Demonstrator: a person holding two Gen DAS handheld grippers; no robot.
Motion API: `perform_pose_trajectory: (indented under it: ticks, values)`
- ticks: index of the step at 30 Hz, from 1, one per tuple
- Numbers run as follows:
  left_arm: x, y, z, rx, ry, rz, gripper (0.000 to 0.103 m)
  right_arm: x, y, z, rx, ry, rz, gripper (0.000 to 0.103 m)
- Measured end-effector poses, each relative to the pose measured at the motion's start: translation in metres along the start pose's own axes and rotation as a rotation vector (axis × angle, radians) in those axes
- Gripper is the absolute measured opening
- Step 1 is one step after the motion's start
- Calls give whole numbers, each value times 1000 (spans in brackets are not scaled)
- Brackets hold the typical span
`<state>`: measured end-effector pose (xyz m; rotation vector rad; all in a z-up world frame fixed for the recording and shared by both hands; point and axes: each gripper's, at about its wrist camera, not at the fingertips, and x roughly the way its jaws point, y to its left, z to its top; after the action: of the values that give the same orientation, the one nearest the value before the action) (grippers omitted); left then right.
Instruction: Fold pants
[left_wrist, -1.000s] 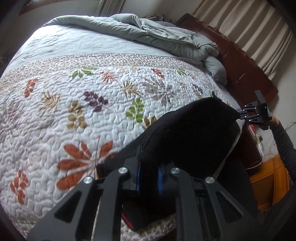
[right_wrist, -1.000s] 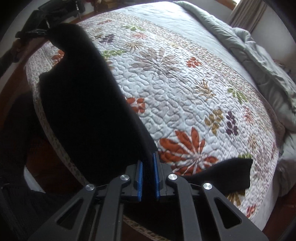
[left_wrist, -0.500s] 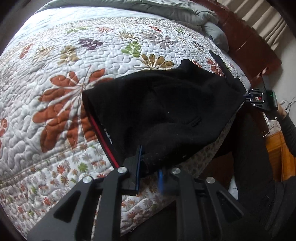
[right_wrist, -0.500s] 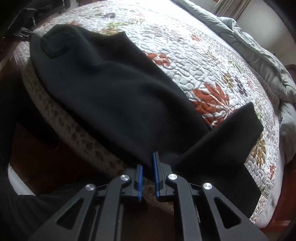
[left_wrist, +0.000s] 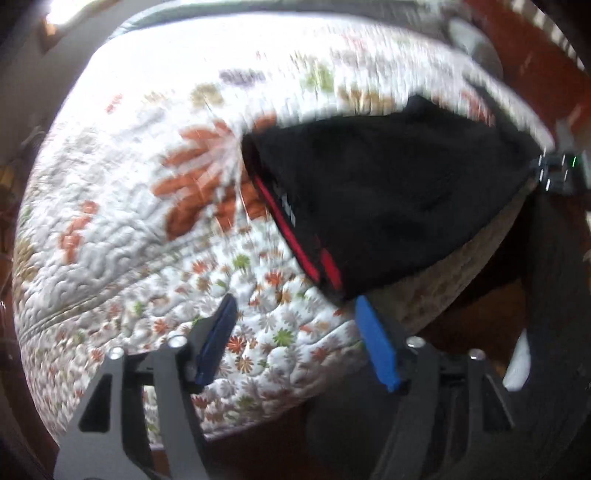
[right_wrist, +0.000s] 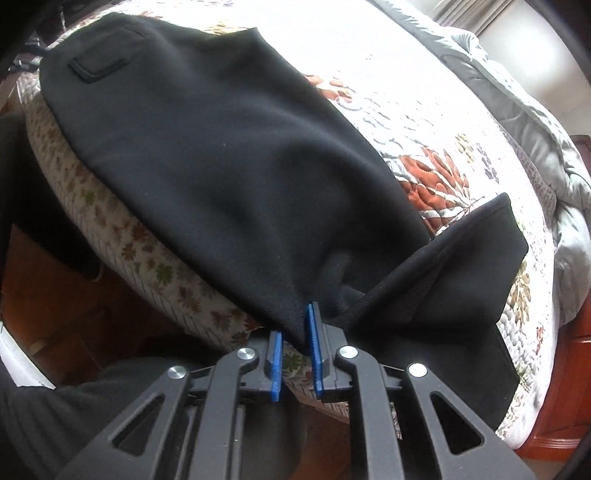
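Observation:
The black pants (right_wrist: 229, 166) lie spread on the floral quilt at the near edge of the bed, one leg hanging over the side. A back pocket (right_wrist: 107, 62) shows at the far left. In the left wrist view the pants (left_wrist: 388, 206) show a red-trimmed waistband (left_wrist: 295, 236). My left gripper (left_wrist: 295, 328) is open and empty, just below the waistband corner. My right gripper (right_wrist: 295, 332) has its jaws slightly parted, with pants fabric lying between the pads (right_wrist: 314, 347). The right gripper also shows in the left wrist view (left_wrist: 554, 173) at the pants' far corner.
The floral quilt (left_wrist: 129, 206) covers the bed. A grey duvet (right_wrist: 517, 103) is bunched along the far side. A wooden bed frame (right_wrist: 561, 406) and wooden floor (right_wrist: 55, 302) lie below the mattress edge. The left wrist view is motion-blurred.
The pants came down flat onto the quilt. My left gripper opened, let go of the waistband and pulled back. My right gripper's jaws have parted slightly.

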<state>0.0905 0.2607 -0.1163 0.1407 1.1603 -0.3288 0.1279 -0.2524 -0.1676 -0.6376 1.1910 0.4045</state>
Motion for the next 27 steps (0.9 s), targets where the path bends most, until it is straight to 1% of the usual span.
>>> perform_pose_trajectory:
  ticks: [1,2,4,6,7,8,9,10,11,12,13,14,16,18,19,21,22,24,25,27]
  values:
    - [-15,-5,3,-17,-63,12,77,-4,-3,1,23,-8,31,22]
    - [-26,-11,4,-24,-109,4,80,-12,-10,1,76,-28,94,25]
    - [-45,-27,11,-27,-198,-12,86,-27,-20,0,156,-69,161,26]
    - [-57,-55,24,-15,-304,-44,90,-29,-25,1,194,-76,198,28]
    - [-55,-70,35,-15,-346,-72,91,-25,-24,2,206,-60,214,28]
    - [-52,-79,40,-20,-367,-104,92,-20,-24,3,210,-48,216,28]
    - [-43,-94,50,-20,-383,-160,92,-13,-24,3,214,-25,216,28]
    - [-35,-108,56,-21,-391,-196,92,-5,-24,4,217,11,228,31]
    - [-19,-126,66,-14,-383,-233,92,0,-26,7,217,28,238,32]
    - [-6,-143,73,-2,-366,-252,92,5,-24,8,204,53,245,35]
    - [14,-164,83,13,-338,-269,92,7,-23,9,187,66,254,40]
    - [29,-178,90,26,-316,-274,92,9,-25,11,179,71,261,42]
    - [59,-212,100,63,-278,-306,92,12,-25,13,180,80,274,43]
    - [85,-241,104,109,-248,-291,92,15,-21,14,164,87,276,46]
    - [99,-254,106,141,-235,-272,92,16,-19,14,149,89,268,47]
    - [116,-269,104,167,-213,-250,92,11,-15,14,125,76,264,48]
    - [127,-276,104,186,-194,-227,92,6,-18,13,137,69,280,48]
    - [139,-282,101,215,-179,-182,92,-13,-32,7,192,34,336,49]
    - [142,-282,100,221,-178,-177,92,-25,-47,9,227,2,345,51]
    - [147,-282,98,227,-181,-171,92,-37,-80,16,296,-36,326,53]
